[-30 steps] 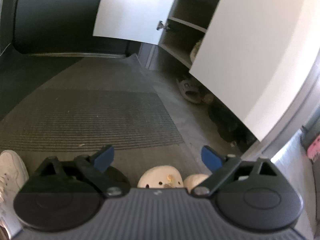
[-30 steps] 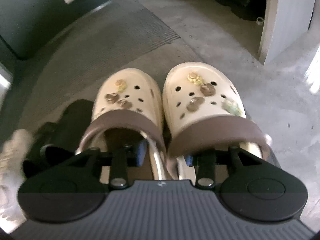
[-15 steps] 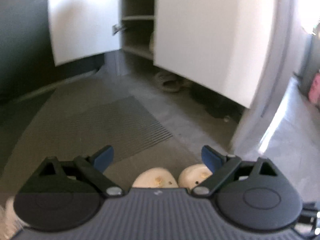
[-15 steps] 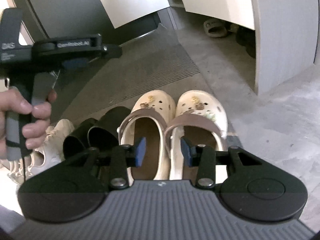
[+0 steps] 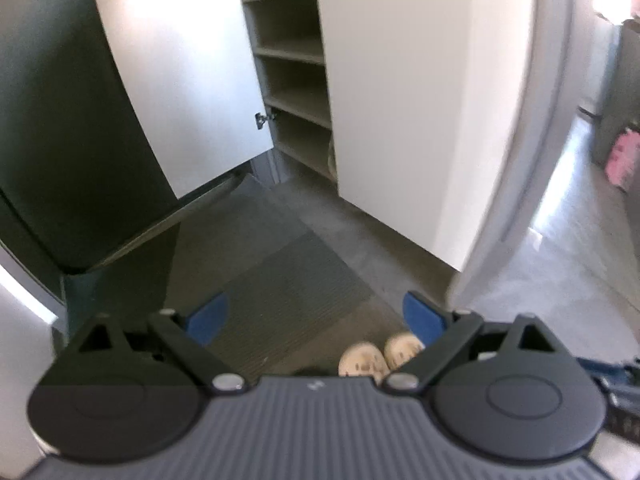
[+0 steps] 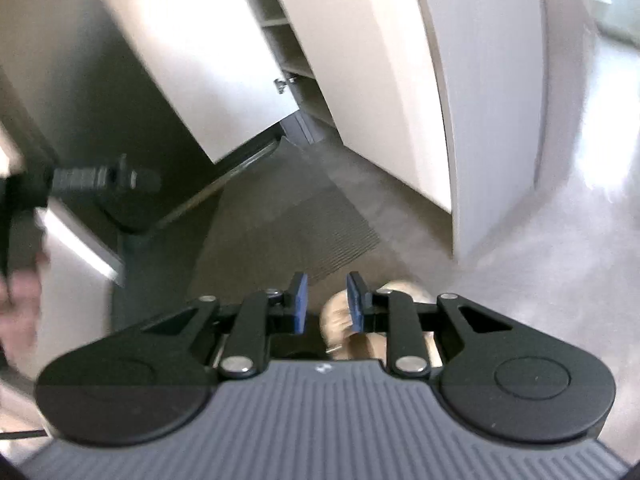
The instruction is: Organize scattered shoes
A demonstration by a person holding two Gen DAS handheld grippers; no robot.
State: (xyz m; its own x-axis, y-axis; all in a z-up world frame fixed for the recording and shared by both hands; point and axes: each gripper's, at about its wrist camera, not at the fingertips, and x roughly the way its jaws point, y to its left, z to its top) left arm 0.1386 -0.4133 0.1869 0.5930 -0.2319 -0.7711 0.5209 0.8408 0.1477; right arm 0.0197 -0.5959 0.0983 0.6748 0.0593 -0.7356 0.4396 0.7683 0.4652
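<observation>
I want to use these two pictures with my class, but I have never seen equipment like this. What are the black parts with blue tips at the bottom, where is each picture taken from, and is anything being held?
Each picture comes from a wide-angle camera fixed on a hand-held gripper, a two-fingered tool a person carries in each hand. There is no robot.

One view looks along the left hand-held gripper; its blue fingers stand wide apart with nothing between them. The other looks along the right hand-held gripper, whose jaws are closing on nothing.

Both look down at a grey floor with a ribbed doormat. A pair of cream clogs stands on the floor. Beyond is a shoe cabinet with white doors open and shelves showing. A blurred hand at the right view's edge carries the other tool.
</observation>
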